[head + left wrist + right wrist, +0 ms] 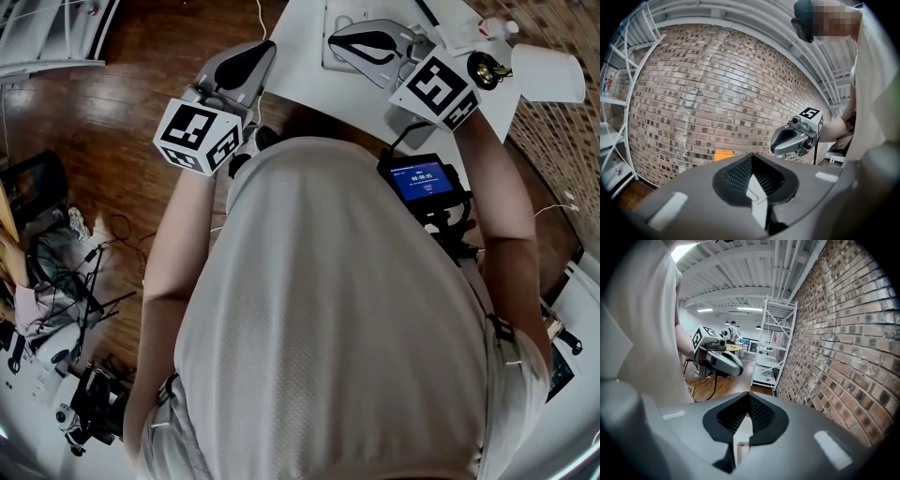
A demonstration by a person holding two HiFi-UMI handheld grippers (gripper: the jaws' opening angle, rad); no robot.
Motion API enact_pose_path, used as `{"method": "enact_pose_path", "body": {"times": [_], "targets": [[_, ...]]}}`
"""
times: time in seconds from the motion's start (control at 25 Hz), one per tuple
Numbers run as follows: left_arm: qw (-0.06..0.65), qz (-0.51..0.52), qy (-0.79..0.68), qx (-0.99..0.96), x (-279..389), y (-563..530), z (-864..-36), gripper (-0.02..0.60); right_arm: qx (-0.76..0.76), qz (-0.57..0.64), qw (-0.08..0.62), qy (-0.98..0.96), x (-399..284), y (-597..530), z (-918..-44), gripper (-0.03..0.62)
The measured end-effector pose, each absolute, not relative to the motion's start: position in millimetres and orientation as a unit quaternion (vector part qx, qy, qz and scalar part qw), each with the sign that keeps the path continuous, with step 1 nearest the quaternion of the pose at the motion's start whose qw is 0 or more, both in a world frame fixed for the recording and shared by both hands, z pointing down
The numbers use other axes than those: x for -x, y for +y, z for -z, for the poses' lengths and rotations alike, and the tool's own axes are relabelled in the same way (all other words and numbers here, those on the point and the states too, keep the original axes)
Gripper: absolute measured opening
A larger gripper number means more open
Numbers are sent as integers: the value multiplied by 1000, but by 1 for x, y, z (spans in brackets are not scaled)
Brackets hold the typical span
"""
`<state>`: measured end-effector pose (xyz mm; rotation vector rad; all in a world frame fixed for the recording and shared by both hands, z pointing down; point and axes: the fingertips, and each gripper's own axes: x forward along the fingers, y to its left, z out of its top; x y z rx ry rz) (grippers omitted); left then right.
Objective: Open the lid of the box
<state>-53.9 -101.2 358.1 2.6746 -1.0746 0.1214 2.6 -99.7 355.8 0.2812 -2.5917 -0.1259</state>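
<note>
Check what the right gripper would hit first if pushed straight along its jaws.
Probably the white shelf rack against the brick wall, though depth is unclear. Nothing nearer shows in that line. The left gripper sits left of it. The right gripper is shut and empty.

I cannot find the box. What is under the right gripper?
A flat white object on the white table lies under the right gripper. The gripper hides most of it.
</note>
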Motion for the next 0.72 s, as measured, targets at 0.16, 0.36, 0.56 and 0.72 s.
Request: {"method": "enact_pose_path", "body": {"times": [0.16, 0.36, 0.56, 0.72], "targets": [[127, -44, -368, -920, 53, -100, -359, 0, -104, 35, 252, -961, -2, -99, -353, 0], [126, -45, -364, -922, 52, -101, -359, 0, -107, 13, 238, -965, -3, -101, -348, 0], [123, -46, -361, -923, 50, -104, -359, 0, -112, 7, 233, -966, -4, -103, -349, 0], [121, -48, -358, -925, 48, -107, -357, 0, -118, -17, 203, -972, -6, -106, -343, 0]]}}
